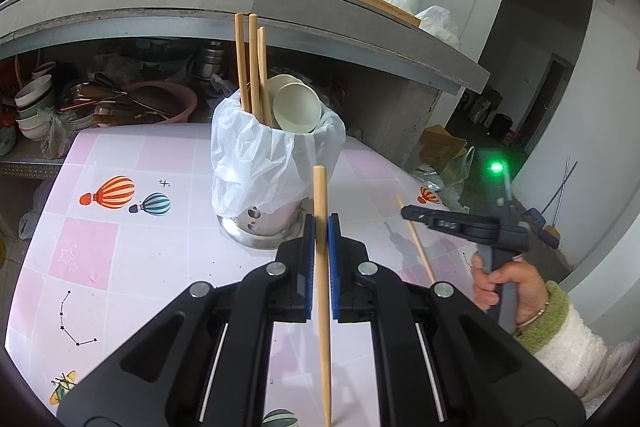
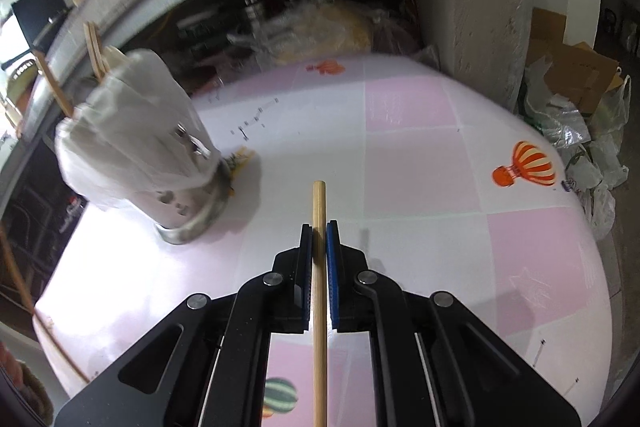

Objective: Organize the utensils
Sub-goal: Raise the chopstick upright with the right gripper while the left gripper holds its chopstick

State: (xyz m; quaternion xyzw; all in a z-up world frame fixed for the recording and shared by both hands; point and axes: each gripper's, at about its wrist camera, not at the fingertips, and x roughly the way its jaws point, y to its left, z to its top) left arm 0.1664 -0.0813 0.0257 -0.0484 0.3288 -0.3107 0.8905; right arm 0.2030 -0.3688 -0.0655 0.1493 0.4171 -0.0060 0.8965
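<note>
Chopsticks standing in holder [image 1: 251, 67]: three
Chopsticks being gripped [image 1: 322, 267] [image 2: 319, 267]: two
Spoons sitting in holder [image 1: 297, 106]: two
Holder [image 1: 264, 223]: one

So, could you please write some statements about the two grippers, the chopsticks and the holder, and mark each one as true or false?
1. The left gripper is shut on a chopstick. True.
2. The right gripper is open and holds nothing. False: it is shut on a chopstick.
3. The utensil holder lies on its side. False: it stands upright on the table.
4. A white plastic bag lines the holder. True.
5. Three chopsticks already stand in the holder. True.
6. The holder contains no spoons. False: pale spoons sit inside it.
</note>
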